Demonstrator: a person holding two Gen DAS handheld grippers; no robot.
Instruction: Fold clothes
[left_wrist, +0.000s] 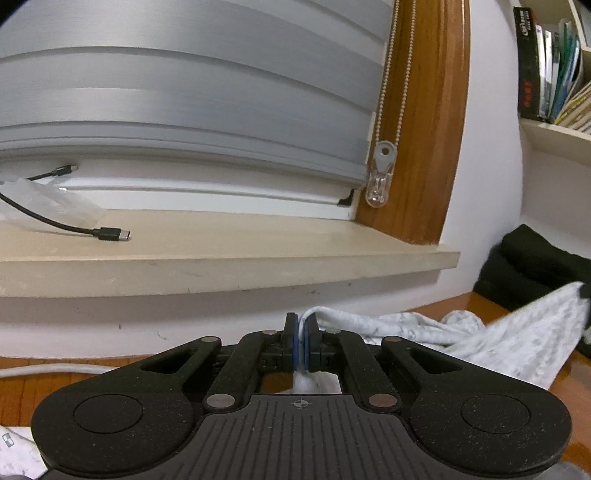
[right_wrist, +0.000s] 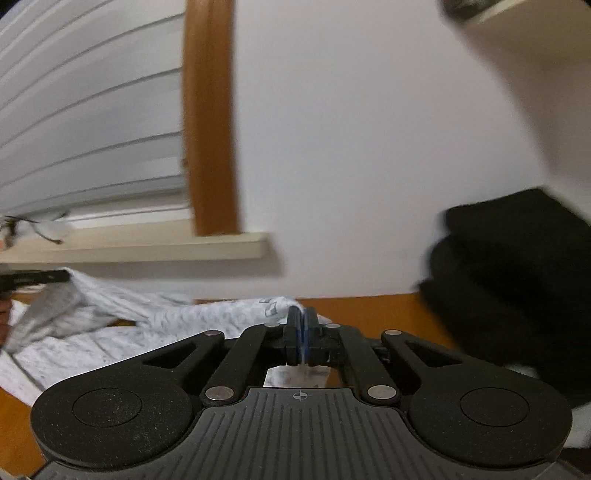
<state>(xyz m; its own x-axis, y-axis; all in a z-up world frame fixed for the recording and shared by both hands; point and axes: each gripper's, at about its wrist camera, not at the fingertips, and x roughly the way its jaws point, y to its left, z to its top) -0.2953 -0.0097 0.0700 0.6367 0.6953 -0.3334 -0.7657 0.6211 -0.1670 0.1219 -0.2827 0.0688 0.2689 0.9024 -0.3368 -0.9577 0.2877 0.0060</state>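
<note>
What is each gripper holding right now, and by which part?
Both hold the light grey garment by its edge: the left gripper and the right gripper each pinch a fold of fabric between shut fingers.

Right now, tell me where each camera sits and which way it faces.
Left wrist: on the left gripper, low over the wooden table, facing the windowsill and blind; its own fingers clamp the light grey garment.
Right wrist: on the right gripper, facing the white wall and folded black clothes; its fingers pinch the same garment.
Shared: the garment stretched between both grippers, the window frame, the black clothes; the left gripper's fingertip shows at the right view's left edge.
</note>
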